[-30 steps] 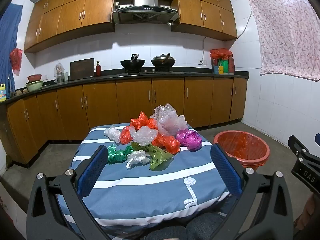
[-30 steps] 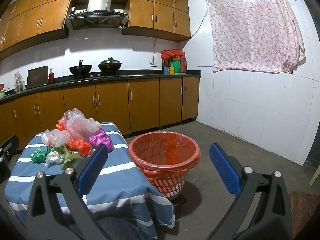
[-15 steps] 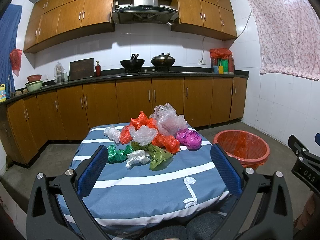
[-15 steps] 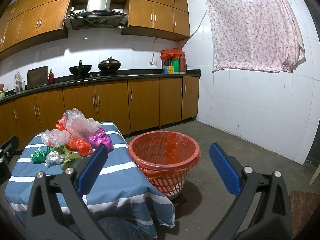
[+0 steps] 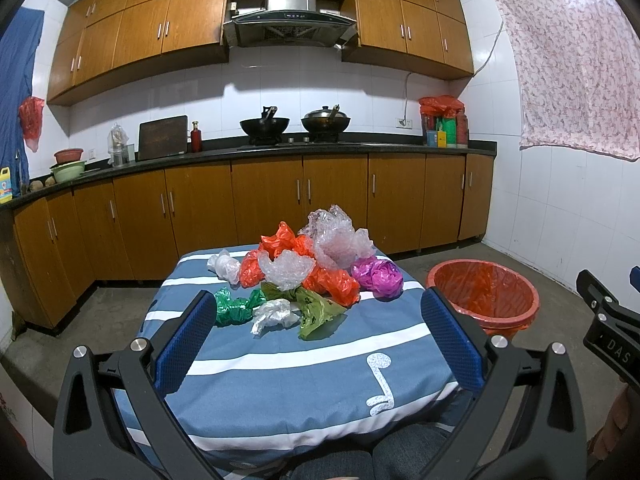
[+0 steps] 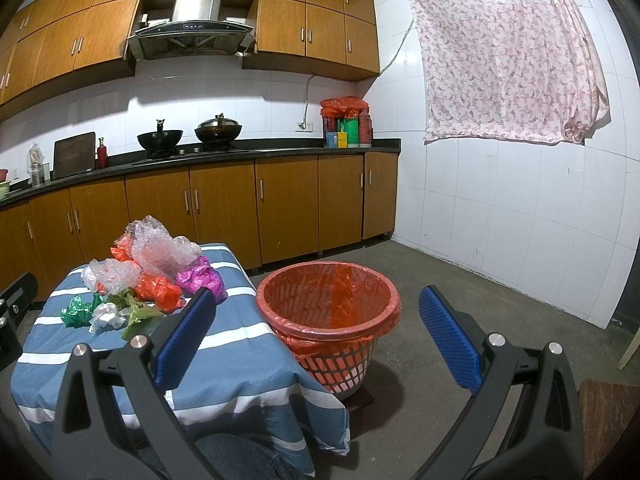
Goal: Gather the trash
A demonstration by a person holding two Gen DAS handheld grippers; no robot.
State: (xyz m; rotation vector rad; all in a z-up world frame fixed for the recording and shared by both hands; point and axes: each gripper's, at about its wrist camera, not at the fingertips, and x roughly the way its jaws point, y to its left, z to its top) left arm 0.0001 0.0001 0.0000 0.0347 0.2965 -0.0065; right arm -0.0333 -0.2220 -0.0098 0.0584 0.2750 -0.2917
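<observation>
Nothing has shifted since the earlier frames: we find both claws held as before, and the trash lies where it lay.

Left wrist view. We note the left gripper (image 5: 320, 312) spread wide, its blue pads (image 5: 188, 340) well apart and holding nothing. Ahead of it and between the lines of its fingers lies the heap of crumpled plastic bags (image 5: 304, 272) on the blue striped tablecloth (image 5: 280, 364). Nearest the claw are a green bag (image 5: 234, 306), just inside the left pad, a white bag (image 5: 274, 314) and an olive bag (image 5: 316, 312). Beyond these sit orange bags (image 5: 332, 280), clear bubble wrap (image 5: 336, 236) at the top of the heap, and a purple bag (image 5: 382, 276) toward the right pad. None touches the claw. The red-lined basket (image 5: 482, 296) stands on the floor beyond the right pad, off the table. Part of the right gripper (image 5: 608, 332) shows at the right edge of this view.

Right wrist view. We record the right gripper (image 6: 318, 318) likewise wide and empty. The basket (image 6: 328, 312) stands directly ahead, between its fingers, with its mouth open and no trash visible inside. The heap (image 6: 148, 276) lies to the left of the claw, beyond its left pad (image 6: 186, 340), on the tablecloth (image 6: 224, 344). The purple bag (image 6: 200, 278) is the item nearest that pad.
</observation>
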